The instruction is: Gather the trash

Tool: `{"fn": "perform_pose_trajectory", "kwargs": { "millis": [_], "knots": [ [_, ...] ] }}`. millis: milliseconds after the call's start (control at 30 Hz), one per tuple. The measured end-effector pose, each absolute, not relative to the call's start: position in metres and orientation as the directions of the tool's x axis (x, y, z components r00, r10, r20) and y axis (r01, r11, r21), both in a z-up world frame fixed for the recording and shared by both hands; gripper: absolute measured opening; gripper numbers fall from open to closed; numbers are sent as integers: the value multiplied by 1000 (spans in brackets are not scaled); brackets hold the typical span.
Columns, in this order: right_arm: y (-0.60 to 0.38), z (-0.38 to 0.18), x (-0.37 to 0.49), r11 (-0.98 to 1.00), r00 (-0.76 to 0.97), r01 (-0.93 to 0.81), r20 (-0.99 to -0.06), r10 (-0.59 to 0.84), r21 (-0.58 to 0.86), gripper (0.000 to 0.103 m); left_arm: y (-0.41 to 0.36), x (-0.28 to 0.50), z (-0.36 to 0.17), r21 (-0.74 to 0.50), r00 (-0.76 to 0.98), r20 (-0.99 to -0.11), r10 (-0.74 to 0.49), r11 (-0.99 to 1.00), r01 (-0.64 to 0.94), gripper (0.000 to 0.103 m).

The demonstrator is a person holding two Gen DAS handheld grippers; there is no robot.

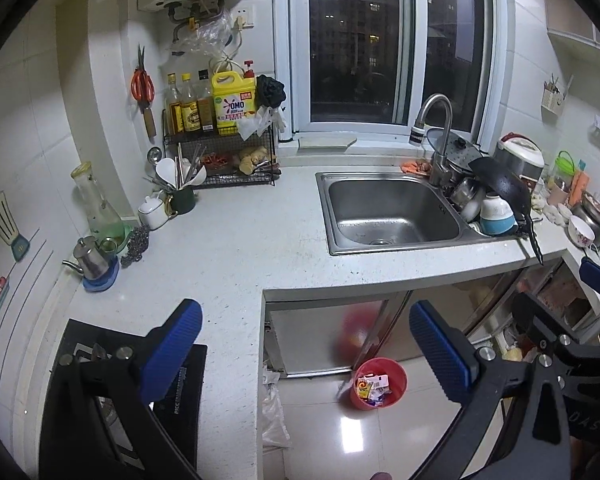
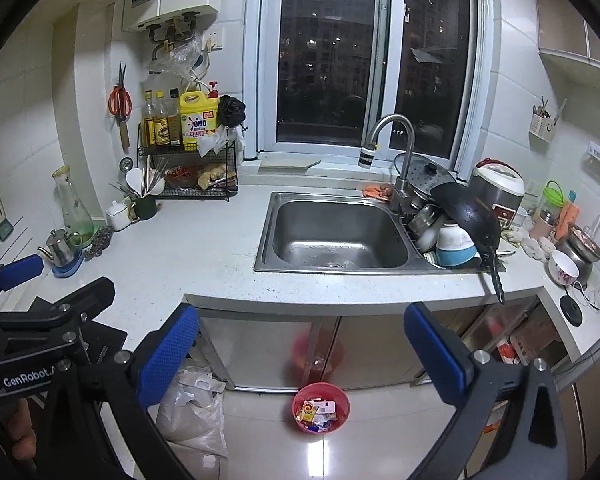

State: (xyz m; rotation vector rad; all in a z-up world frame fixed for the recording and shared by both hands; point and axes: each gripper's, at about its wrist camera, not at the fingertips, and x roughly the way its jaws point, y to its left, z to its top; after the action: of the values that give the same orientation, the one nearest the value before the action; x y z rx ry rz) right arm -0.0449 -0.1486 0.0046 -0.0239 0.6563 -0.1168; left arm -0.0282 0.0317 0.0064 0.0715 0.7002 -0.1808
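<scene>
Hovering above the speckled white stone countertop [image 2: 204, 256], both grippers are empty: the left gripper [image 1: 306, 344] has its blue-padded fingers [image 1: 172, 352] spread wide, and the right gripper [image 2: 300, 354] is spread just as wide, with nothing between either pair.

The small red plastic waste bin [image 2: 321, 407] stands on the glossy floor tiles below the countertop's front edge, in front of the steel cabinet doors, already holding a heap of coloured wrappers [image 2: 316, 410]. No loose litter can be made out on the countertop; if any lies there, it is too small to tell.

The likeliest trouble comes from that bin. It looks light and sits free on a shiny floor, so a finger catching its rim from one side would probably tip or slide it and spill the wrappers. A pinch on the thin rim alone may slip once the bin is lifted.

To the right of the bin, above it, the long black handle of the dark wok [image 2: 470, 216] juts past the countertop edge beside the stainless steel sink [image 2: 336, 236]. A gripper going down or rising near it could knock the wok and unsettle the stacked dishes it leans on.
</scene>
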Motion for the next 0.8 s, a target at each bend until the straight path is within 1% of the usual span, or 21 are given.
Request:
{"fn": "perform_pose_trajectory", "kwargs": {
  "millis": [233,800],
  "knots": [
    [-152,4,-50,992,785,103,-607,-123,-68,103,32,-32,6,-1,749,-643,-157,979,205,103],
    [-158,4,-54,995,783,91,-614,-102,-50,103,31,-35,6,6,756,-640,-136,983,182,103]
  ]
}}
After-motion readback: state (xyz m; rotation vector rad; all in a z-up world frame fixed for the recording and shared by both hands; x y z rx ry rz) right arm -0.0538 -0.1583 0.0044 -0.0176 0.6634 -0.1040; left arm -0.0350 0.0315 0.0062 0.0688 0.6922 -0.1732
